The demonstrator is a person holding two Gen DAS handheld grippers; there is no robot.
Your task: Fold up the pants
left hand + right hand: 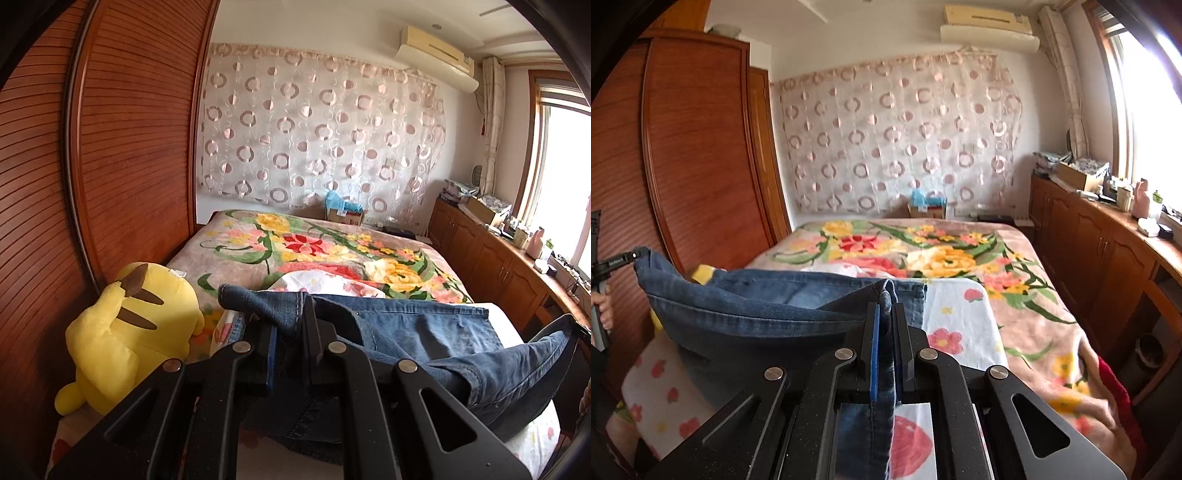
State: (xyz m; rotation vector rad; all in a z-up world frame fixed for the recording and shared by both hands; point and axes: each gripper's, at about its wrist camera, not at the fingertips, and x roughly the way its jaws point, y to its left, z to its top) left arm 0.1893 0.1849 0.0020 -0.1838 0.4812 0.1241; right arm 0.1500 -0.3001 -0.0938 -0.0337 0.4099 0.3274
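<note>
while both grippers hold the blue jeans (pixel 746 314) above the near end of the bed (pixel 1027 295), the left gripper (pixel 291 321) has its jaws clamped on denim, and the right gripper (pixel 886 314) pinches a seamed edge; a yellow plush toy (pixel 129 332) sits left.

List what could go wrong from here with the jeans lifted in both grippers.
1. The right gripper pinches only a thin hem edge of the jeans; it could slip free.
2. The left gripper also holds just an edge, so the slack denim may fold unevenly.
3. The yellow plush toy sits close beside the jeans and might get brushed.
</note>
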